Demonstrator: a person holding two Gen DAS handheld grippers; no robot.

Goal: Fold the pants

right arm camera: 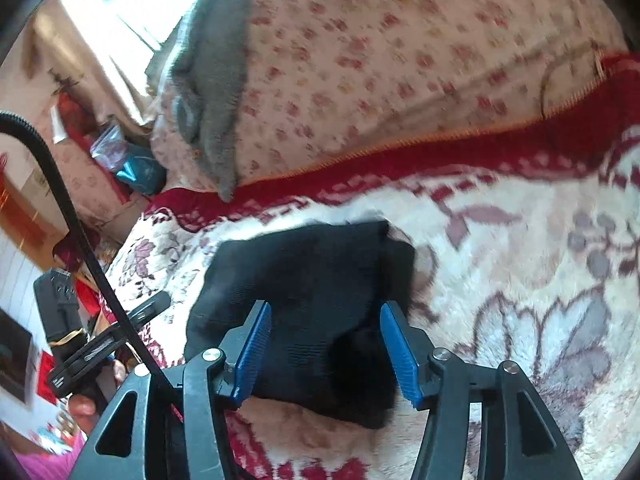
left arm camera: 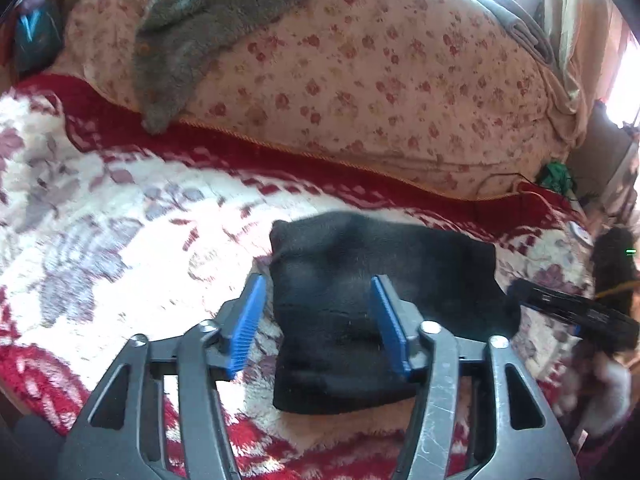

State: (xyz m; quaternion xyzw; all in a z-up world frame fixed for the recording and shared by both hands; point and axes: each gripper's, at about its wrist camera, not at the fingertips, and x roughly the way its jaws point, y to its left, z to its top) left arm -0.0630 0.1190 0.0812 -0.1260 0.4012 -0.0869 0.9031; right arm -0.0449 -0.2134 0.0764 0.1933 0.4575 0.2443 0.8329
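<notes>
The black pants lie folded into a small thick bundle on the red and white floral blanket. My left gripper is open just above the bundle's left part, blue pads apart, holding nothing. The bundle also shows in the right wrist view. My right gripper is open over its near right part, pads apart and empty. The other gripper's black body shows at the right edge of the left wrist view and at the left of the right wrist view.
A floral quilt with a grey fleece over it is heaped behind the blanket. A black cable crosses the left of the right wrist view. Clutter and bags sit beside the bed.
</notes>
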